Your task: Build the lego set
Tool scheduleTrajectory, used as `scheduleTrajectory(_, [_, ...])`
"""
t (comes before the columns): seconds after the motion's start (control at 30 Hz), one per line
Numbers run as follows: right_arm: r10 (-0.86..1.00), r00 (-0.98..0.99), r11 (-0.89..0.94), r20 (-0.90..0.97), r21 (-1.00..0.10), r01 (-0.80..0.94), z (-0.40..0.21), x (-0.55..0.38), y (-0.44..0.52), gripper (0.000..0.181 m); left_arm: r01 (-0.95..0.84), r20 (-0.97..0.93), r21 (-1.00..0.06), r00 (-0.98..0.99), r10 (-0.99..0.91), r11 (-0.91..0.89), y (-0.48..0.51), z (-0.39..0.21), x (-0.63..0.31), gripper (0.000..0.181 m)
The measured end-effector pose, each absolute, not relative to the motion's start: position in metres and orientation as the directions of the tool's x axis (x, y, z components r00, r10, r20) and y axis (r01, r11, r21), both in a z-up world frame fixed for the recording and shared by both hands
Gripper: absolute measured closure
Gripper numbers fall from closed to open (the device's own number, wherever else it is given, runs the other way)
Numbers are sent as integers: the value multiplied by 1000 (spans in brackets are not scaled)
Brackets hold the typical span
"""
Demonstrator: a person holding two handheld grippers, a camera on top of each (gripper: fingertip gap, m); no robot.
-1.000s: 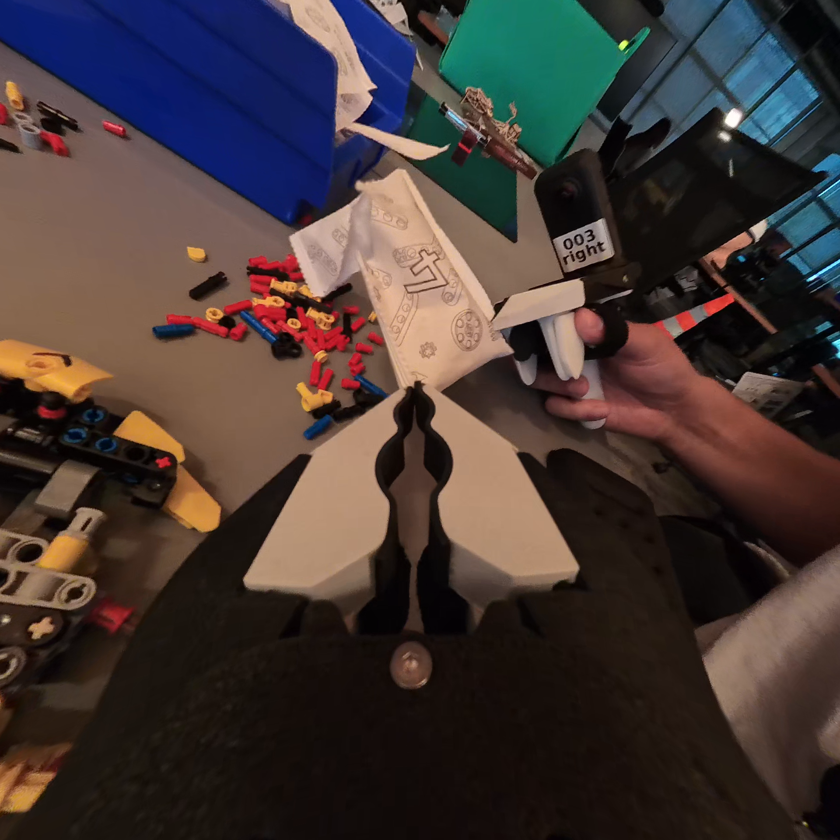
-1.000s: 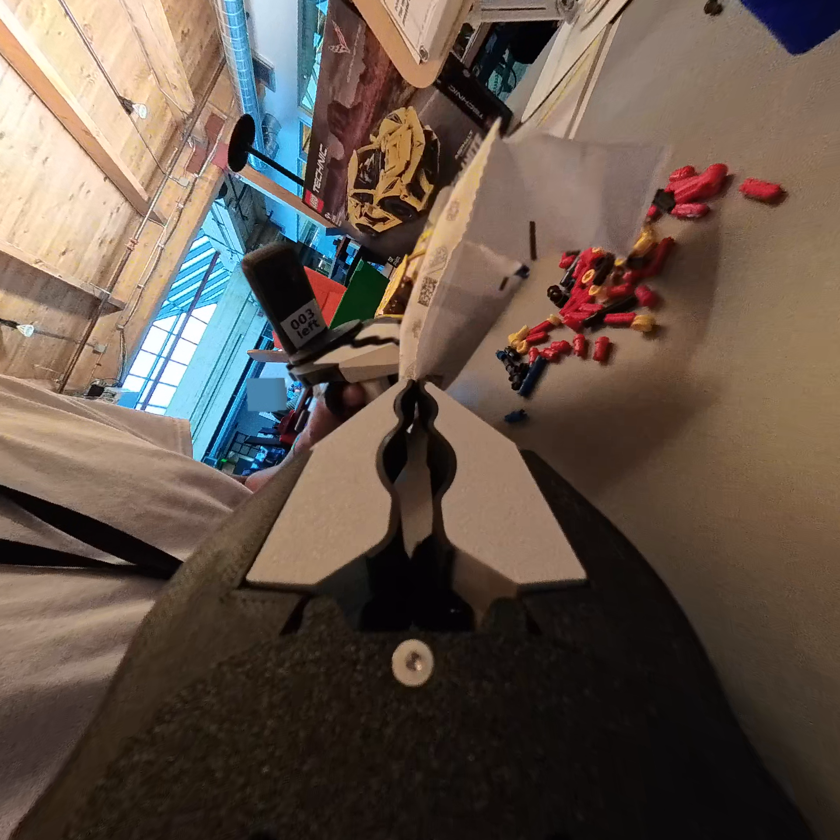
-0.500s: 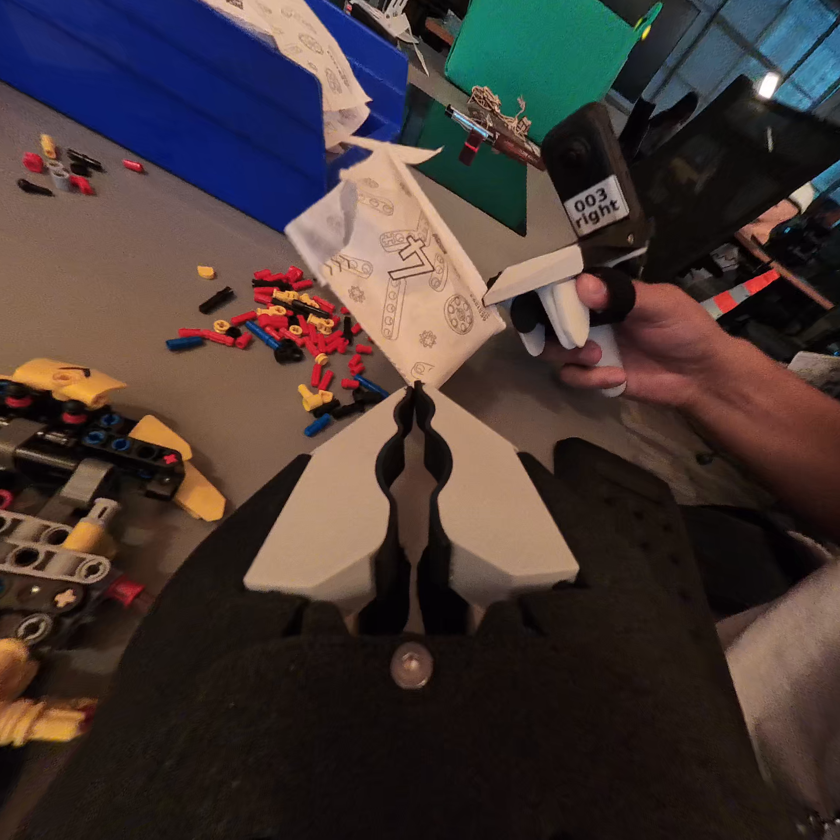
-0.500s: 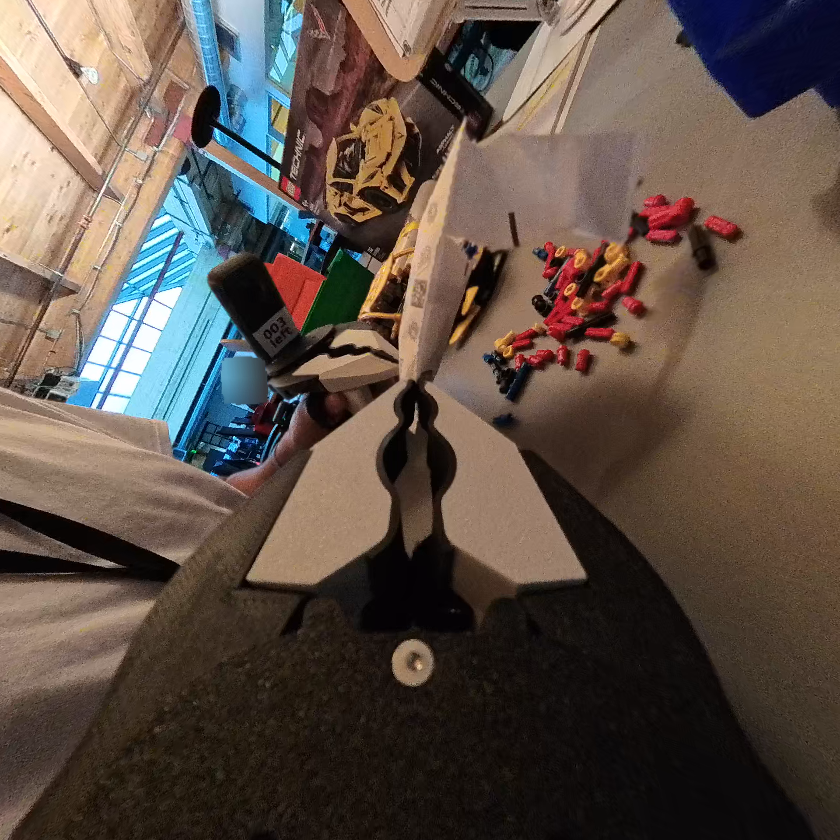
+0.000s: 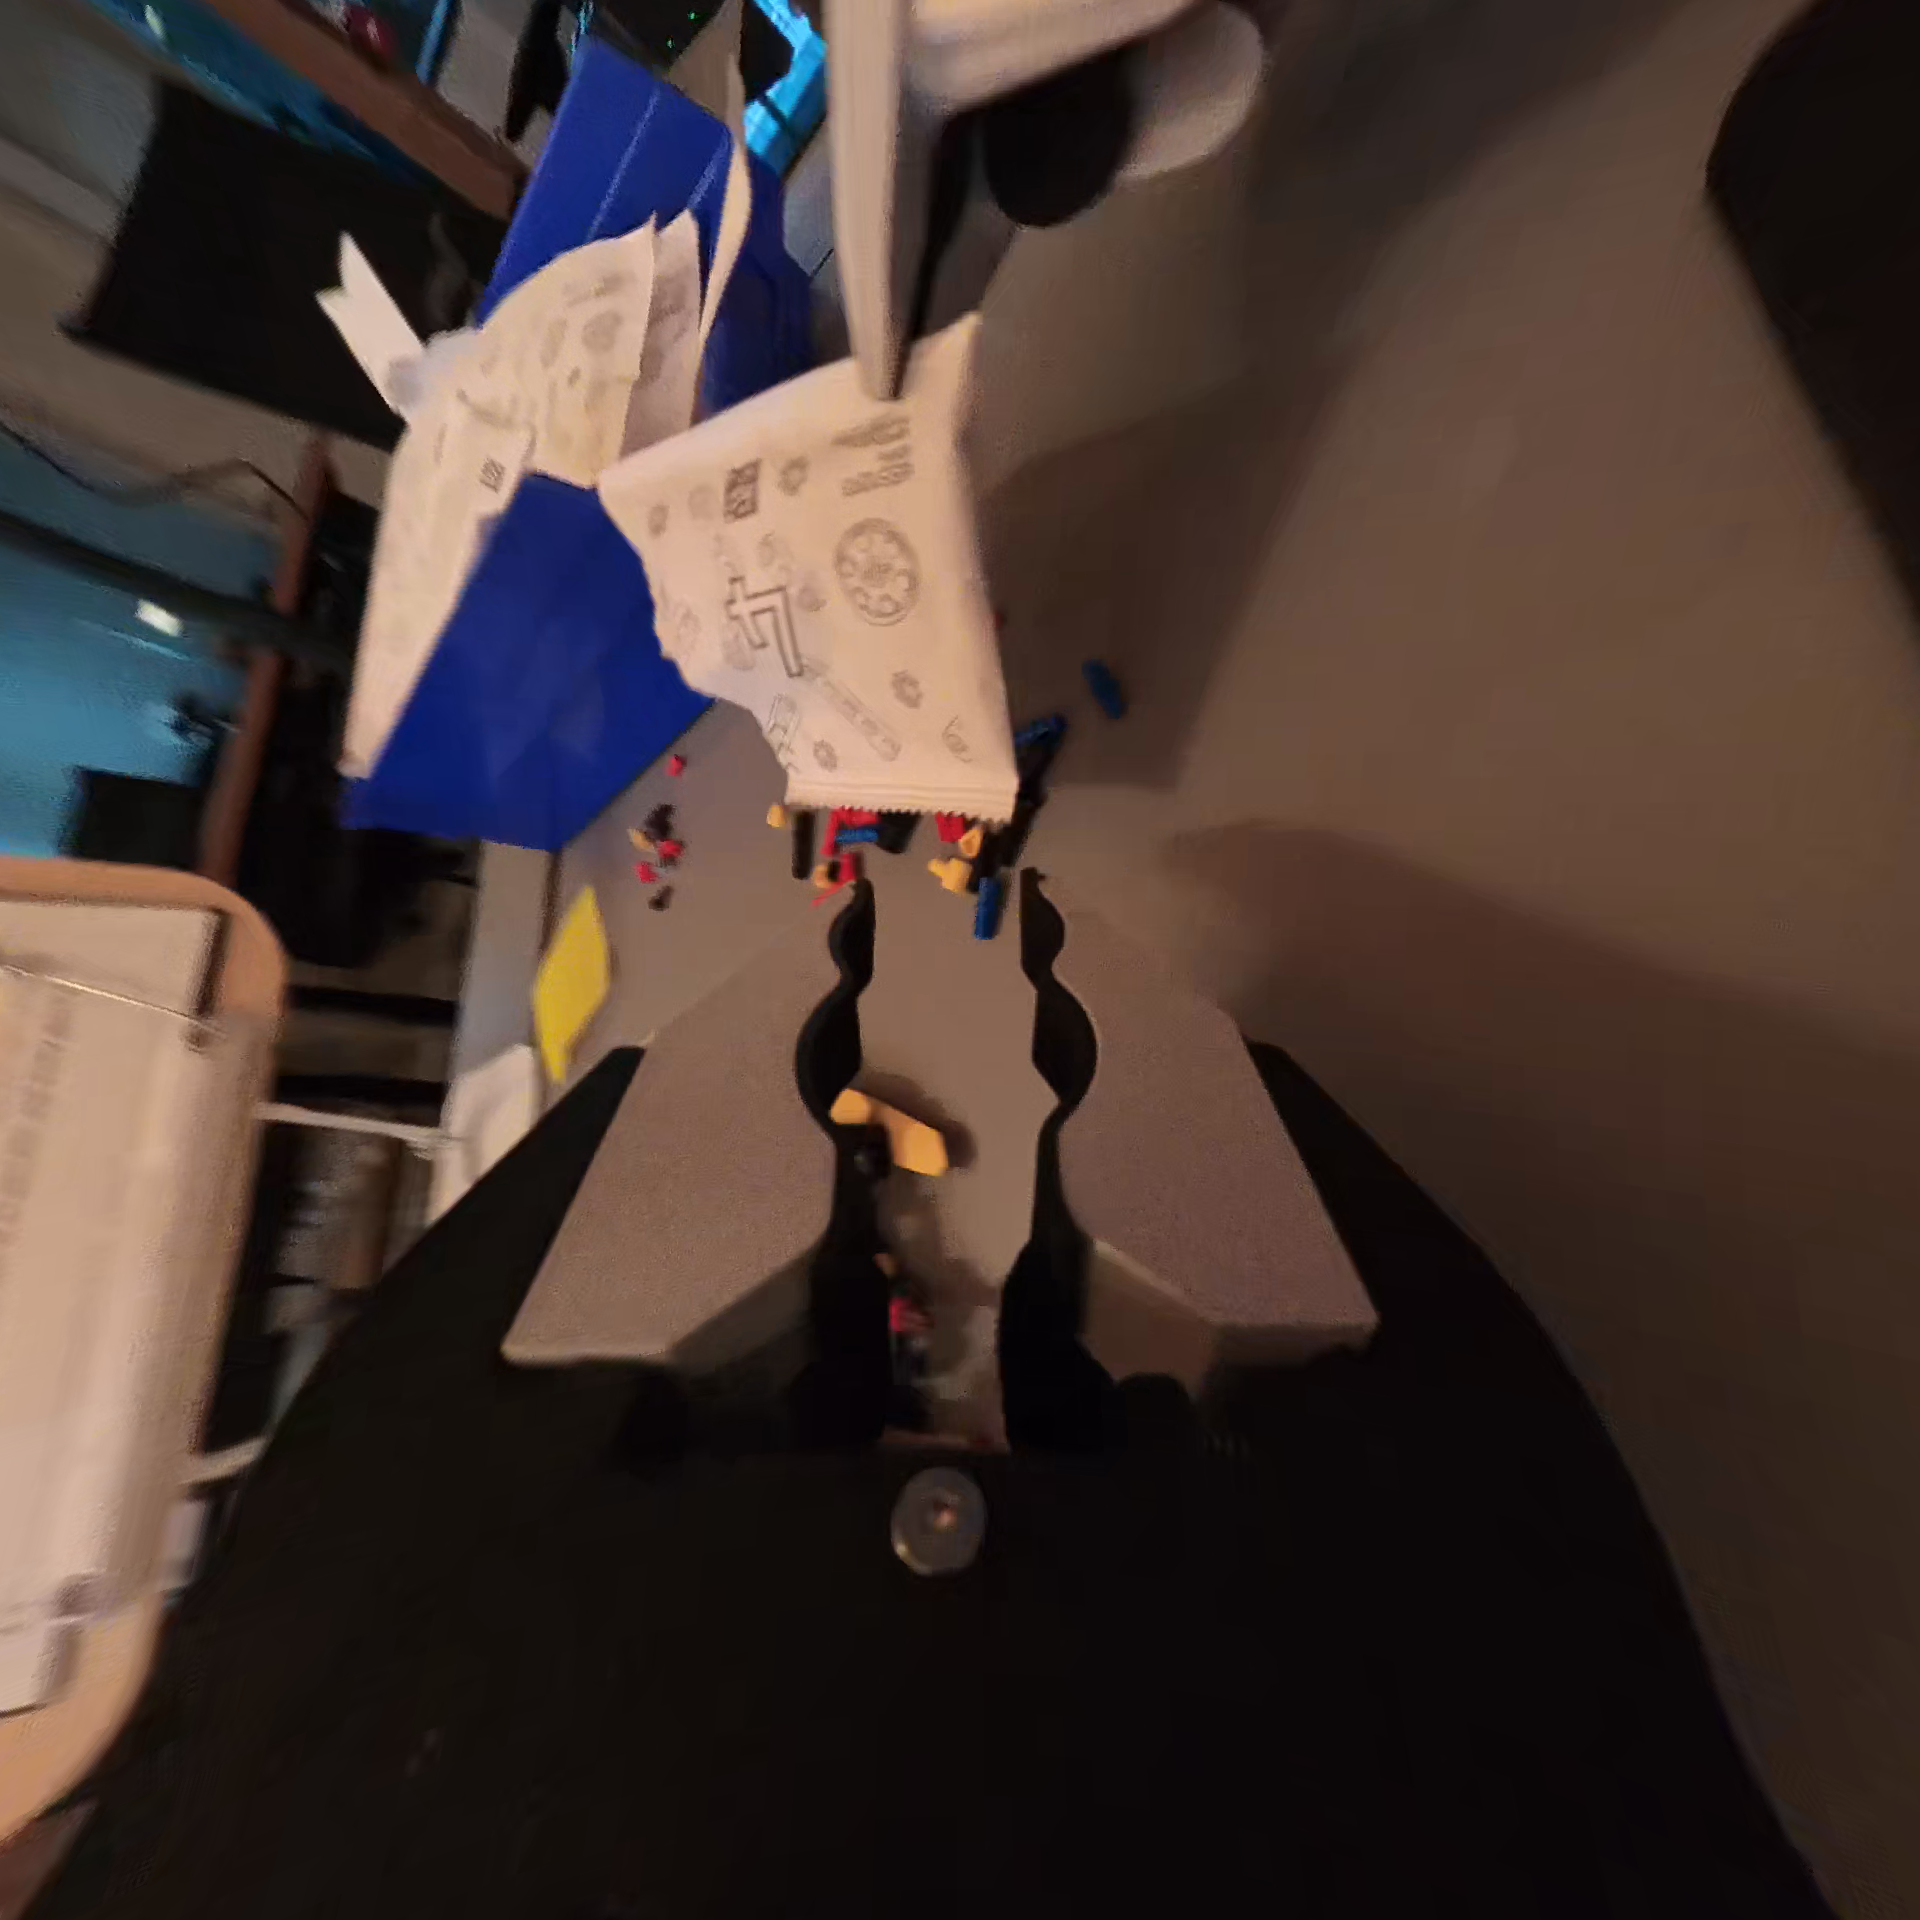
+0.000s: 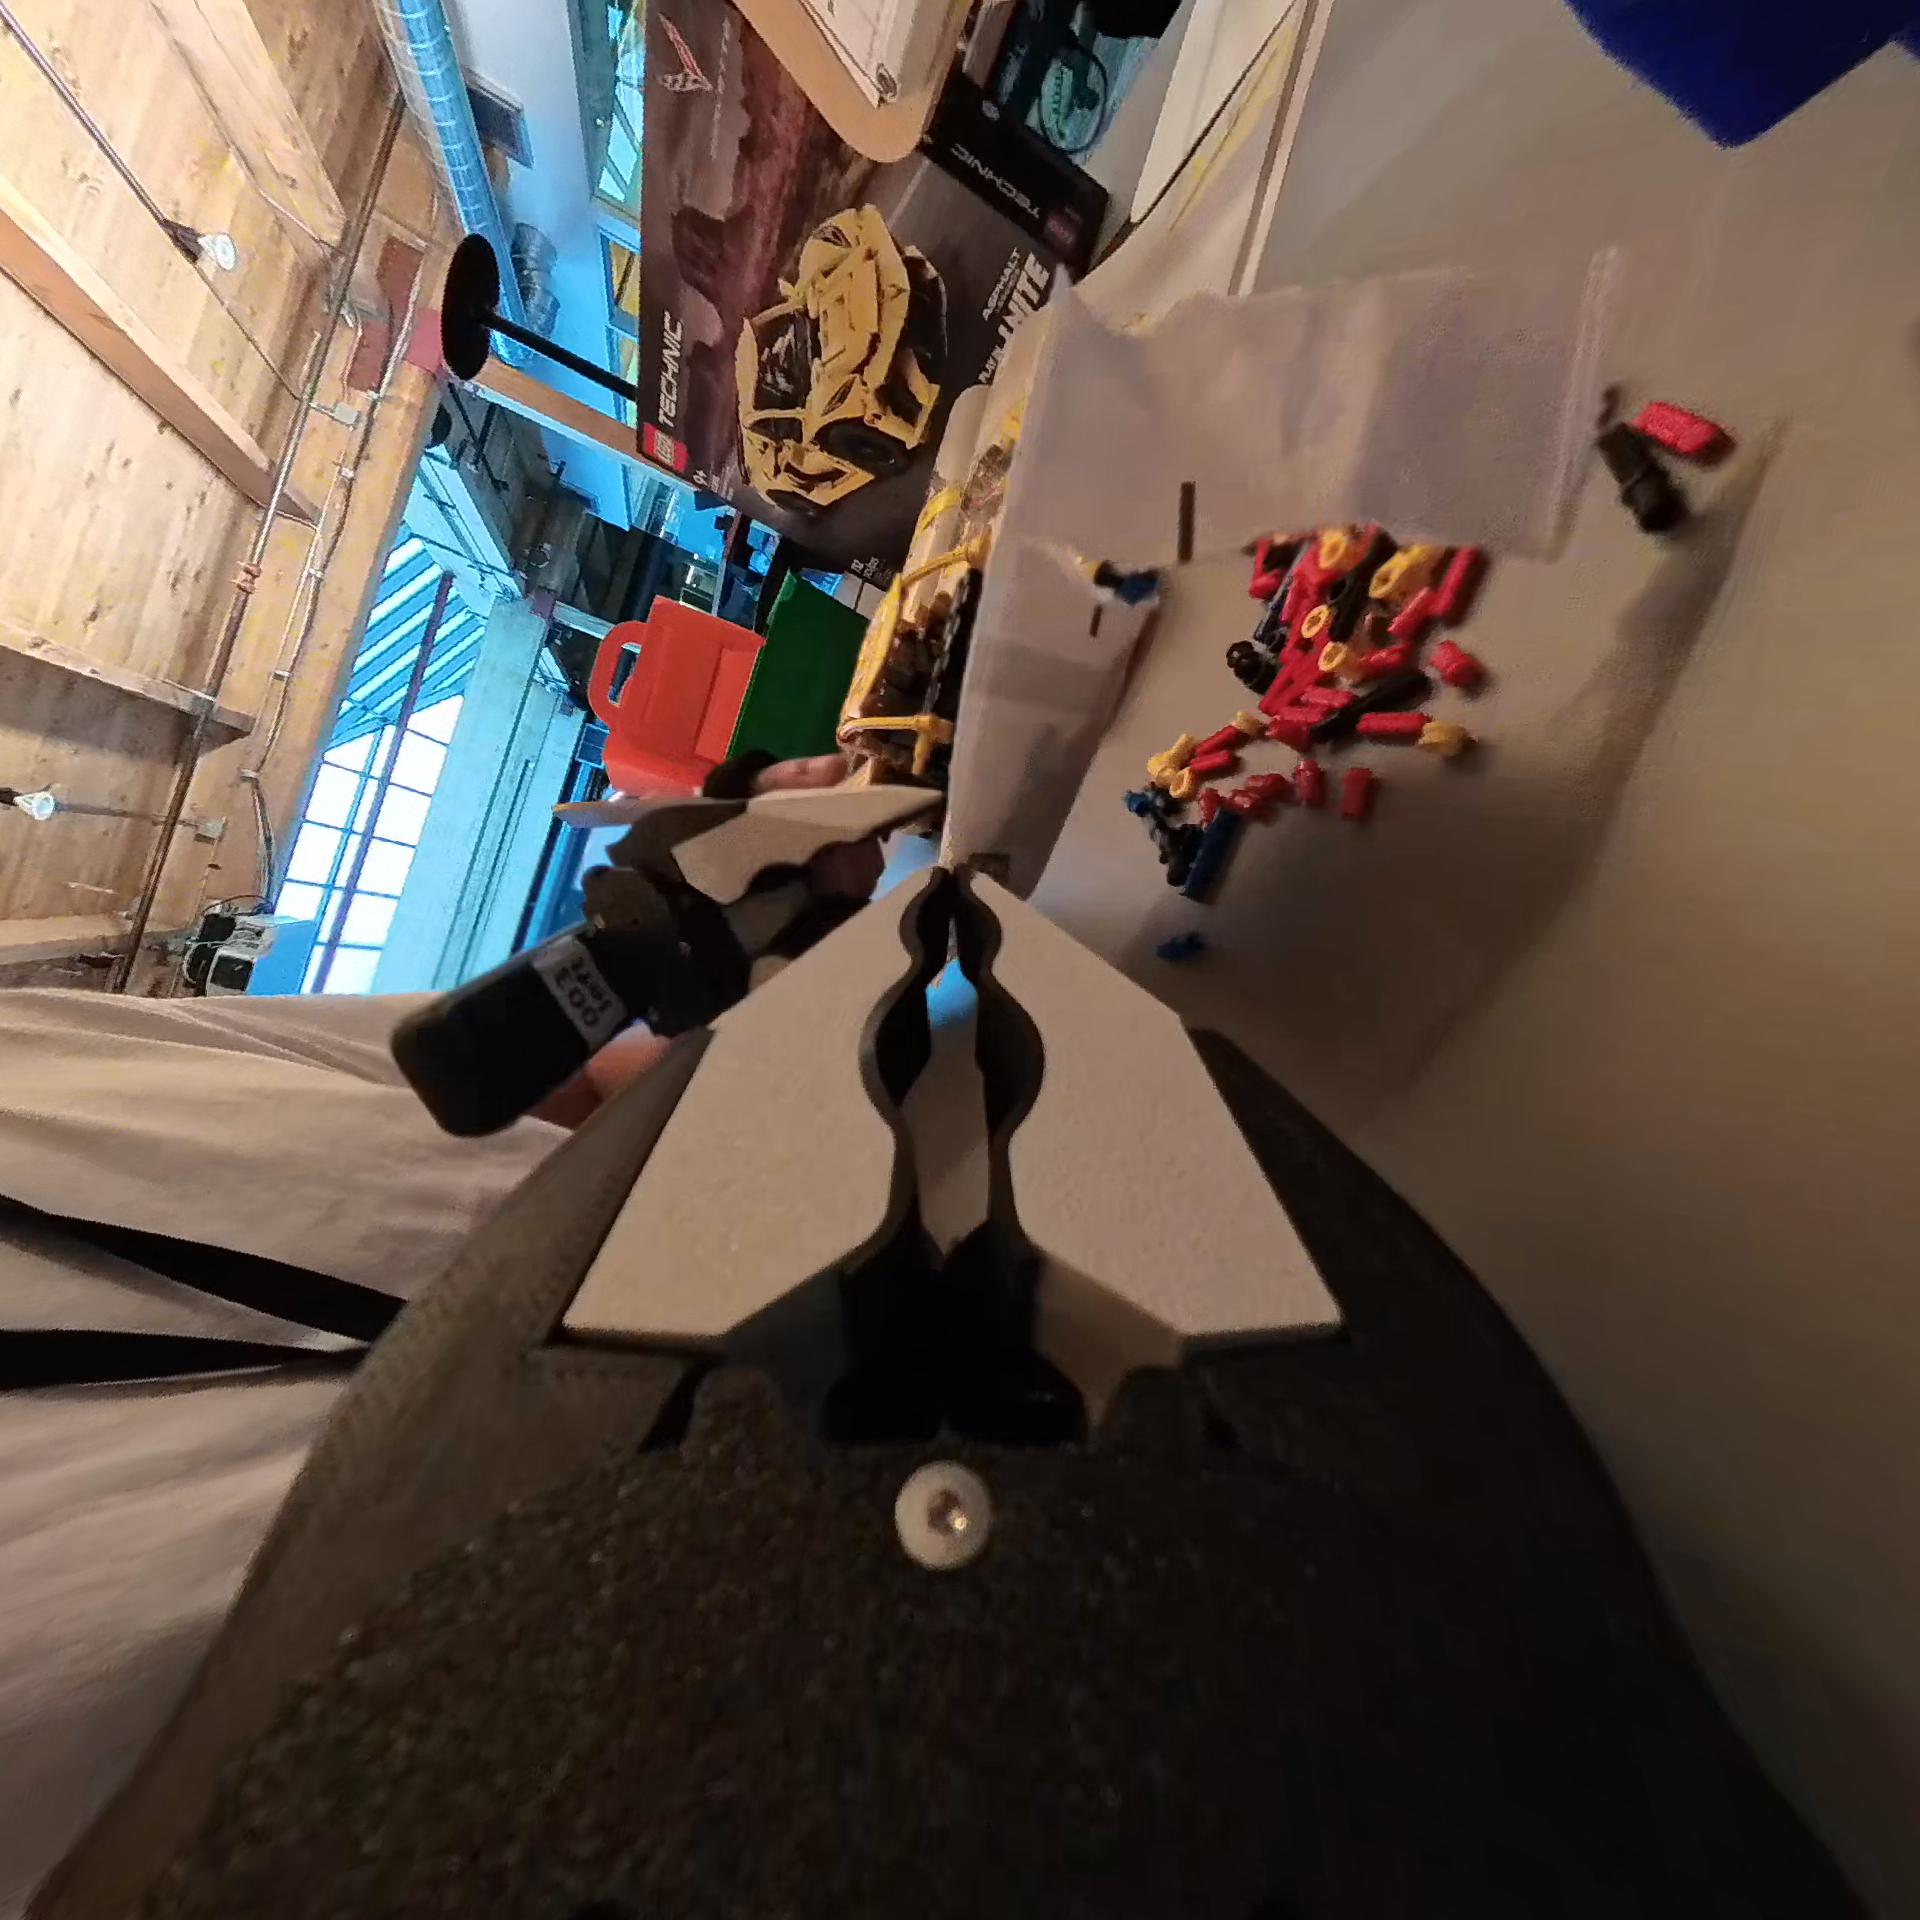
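The left gripper [image 5: 940, 888], a pair of pale grey wedge-shaped fingers with wavy black inner pads on a black body, has its jaws spread apart with nothing between the tips. In the right wrist view it shows farther off on the left, gripped by a hand [image 6: 821, 774] and tilted with its handle hanging low. The right gripper [image 6: 954, 883], of the same build, has its tips pressed together, pinching a corner of the white printed paper bag [image 6: 1049, 665].
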State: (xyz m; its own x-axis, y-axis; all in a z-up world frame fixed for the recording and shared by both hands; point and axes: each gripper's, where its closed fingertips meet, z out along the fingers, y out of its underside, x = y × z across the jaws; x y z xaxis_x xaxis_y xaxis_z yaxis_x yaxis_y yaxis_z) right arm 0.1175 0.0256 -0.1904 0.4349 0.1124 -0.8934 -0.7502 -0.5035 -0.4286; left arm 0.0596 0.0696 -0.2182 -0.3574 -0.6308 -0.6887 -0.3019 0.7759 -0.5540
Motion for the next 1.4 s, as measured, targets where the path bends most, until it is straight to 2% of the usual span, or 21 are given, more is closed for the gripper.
scheduleTrajectory(0.07, [124,426,-499,-896,-428,-754,-185,117,27,181,-260,-776,-467,-338,-533,845,69,-215,64,154])
scheduleTrajectory(0.23, [160,386,-486,-908,-413,-770,-173,115,32,181,-199,-873,-361,-271,-405,911,64,-205,76,155])
scheduleTrajectory(0.33, [168,377,-496,-911,-408,-766,-173,114,34,181,-204,-875,-367,-257,-411,908,63,-206,79,176])
scheduleTrajectory(0.47, [145,389,-499,-910,-406,-766,-180,118,36,181,-248,-833,-436,-255,-492,865,69,-201,81,179])
scheduleTrajectory(0.57, [200,489,-489,-849,-520,-701,-182,119,34,177,-242,-771,-516,-286,-568,822,68,-194,80,179])
scheduleTrajectory(0.67, [272,651,-453,-709,-691,-563,-179,122,29,158,-219,-701,-594,-331,-632,774,63,-189,80,179])
scheduleTrajectory(0.8, [336,882,-385,-329,-903,-190,-176,130,21,138,-213,-660,-620,-380,-649,755,65,-185,84,179])
scheduleTrajectory(0.87, [338,938,-305,-79,-952,29,-166,137,21,128,-212,-622,-646,-410,-667,733,65,-181,86,179])
scheduleTrajectory(0.97, [363,923,-296,128,-923,245,-156,132,19,129,-213,-592,-667,-431,-682,714,68,-171,90,180])
scheduleTrajectory(1.1, [375,877,-322,300,-845,426,-156,137,26,130,-199,-573,-683,-450,-685,703,72,-159,96,180])
scheduleTrajectory(1.3, [406,812,-296,419,-781,550,-148,152,41,129,-184,-583,-668,-473,-661,721,78,-152,103,180])
scheduleTrajectory(1.4, [462,766,-281,446,-746,604,-145,150,44,141,-185,-582,-657,-491,-648,731,79,-153,104,180])
